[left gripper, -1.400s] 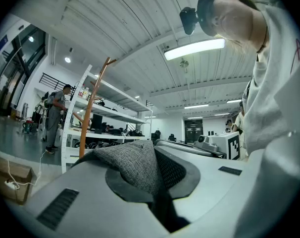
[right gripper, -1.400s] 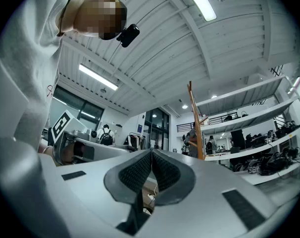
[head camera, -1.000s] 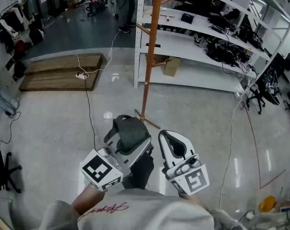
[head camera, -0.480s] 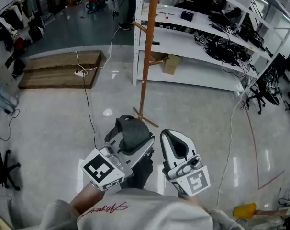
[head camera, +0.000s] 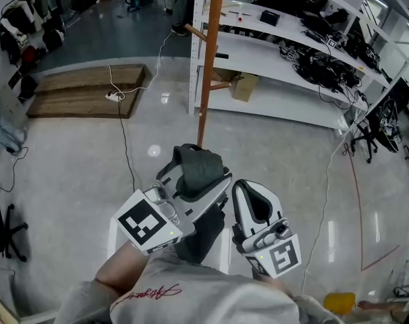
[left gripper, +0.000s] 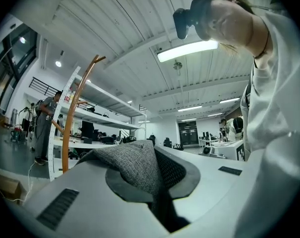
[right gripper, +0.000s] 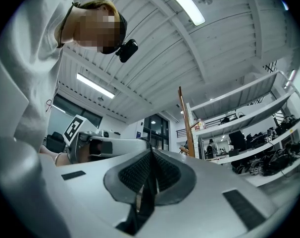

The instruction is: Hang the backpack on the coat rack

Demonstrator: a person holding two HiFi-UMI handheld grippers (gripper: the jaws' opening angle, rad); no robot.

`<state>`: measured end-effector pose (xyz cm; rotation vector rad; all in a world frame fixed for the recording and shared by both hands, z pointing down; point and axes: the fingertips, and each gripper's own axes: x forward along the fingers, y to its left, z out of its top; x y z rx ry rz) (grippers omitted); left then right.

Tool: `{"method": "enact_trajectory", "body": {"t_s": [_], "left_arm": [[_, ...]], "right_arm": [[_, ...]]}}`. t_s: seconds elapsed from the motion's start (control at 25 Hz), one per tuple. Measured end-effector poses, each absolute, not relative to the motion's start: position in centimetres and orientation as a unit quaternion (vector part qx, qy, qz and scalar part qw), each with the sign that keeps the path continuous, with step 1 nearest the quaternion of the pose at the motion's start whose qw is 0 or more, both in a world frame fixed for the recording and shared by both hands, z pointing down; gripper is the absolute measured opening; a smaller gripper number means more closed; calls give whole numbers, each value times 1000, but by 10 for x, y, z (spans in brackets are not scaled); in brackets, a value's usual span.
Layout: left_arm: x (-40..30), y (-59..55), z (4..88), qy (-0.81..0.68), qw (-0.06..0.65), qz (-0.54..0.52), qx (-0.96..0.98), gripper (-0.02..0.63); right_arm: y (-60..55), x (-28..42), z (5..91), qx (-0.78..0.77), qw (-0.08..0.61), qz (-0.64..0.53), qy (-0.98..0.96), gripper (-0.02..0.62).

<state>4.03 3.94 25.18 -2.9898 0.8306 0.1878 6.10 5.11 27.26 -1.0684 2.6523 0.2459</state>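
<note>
The coat rack (head camera: 208,59) is an orange-brown wooden pole with angled pegs, standing on the floor ahead of me. It also shows in the left gripper view (left gripper: 70,123) and the right gripper view (right gripper: 184,128). My left gripper (head camera: 194,179) is shut on the backpack's grey woven strap (head camera: 198,167), which bunches over its pads (left gripper: 135,170). The backpack's dark body (head camera: 203,233) hangs below, between the two grippers. My right gripper (head camera: 253,200) is beside it on the right, jaws shut (right gripper: 150,170) with nothing held. Both grippers are short of the pole.
White shelving (head camera: 292,52) with cables and boxes stands behind the rack. A cardboard box (head camera: 243,86) sits under it. A wooden platform (head camera: 90,93) with a power strip (head camera: 113,98) lies at the left. A person (head camera: 181,5) stands at the back.
Both grippers have moved forward and slightly up toward the coat rack with the strap still held. The rack's foot is now hidden behind the strap.
</note>
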Motion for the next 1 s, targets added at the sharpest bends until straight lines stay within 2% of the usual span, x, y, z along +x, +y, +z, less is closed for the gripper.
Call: {"method": "enact_trajectory", "body": {"t_s": [0.16, 0.48, 0.72, 1.0], "left_arm": [[51, 16, 258, 254, 10, 44, -966, 41], [77, -48, 263, 187, -13, 76, -979, 41], [104, -84, 277, 120, -36, 54, -991, 41], [137, -141, 284, 62, -39, 38, -997, 41]], "right_arm": [[32, 65, 275, -380, 129, 92, 911, 20], [-29, 81, 280, -435, 107, 109, 887, 21], [-59, 113, 262, -482, 139, 134, 855, 21], [-82, 133, 257, -530, 138, 151, 823, 21]]}}
